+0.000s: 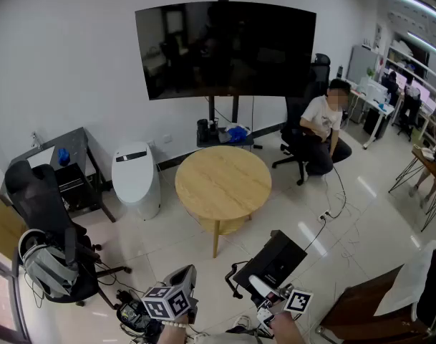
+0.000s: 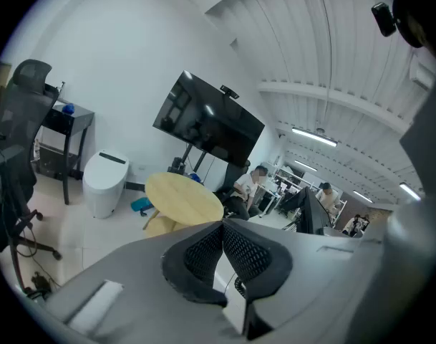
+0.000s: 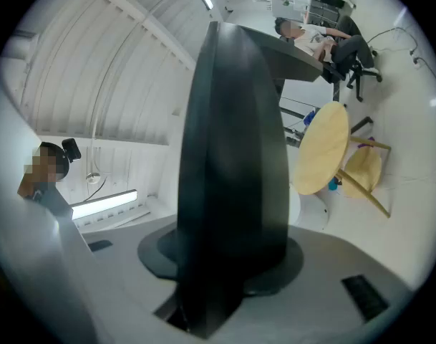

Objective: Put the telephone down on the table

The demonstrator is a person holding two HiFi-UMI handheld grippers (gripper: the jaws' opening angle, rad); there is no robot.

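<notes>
Centrally, a round wooden table stands before a dark screen.

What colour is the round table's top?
The table top is a light, pale-yellow wood; the head view shows it best.

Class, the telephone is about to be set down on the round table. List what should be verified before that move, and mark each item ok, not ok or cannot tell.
1. telephone clamped in the right gripper: ok.
2. Top of the round table bare where the telephone would go: ok.
3. Telephone already over the table: not ok. In the head view it is short of the near edge, above the floor.
4. left gripper shut, empty and away from the telephone: ok.
5. seated person apart from the table: ok.
</notes>
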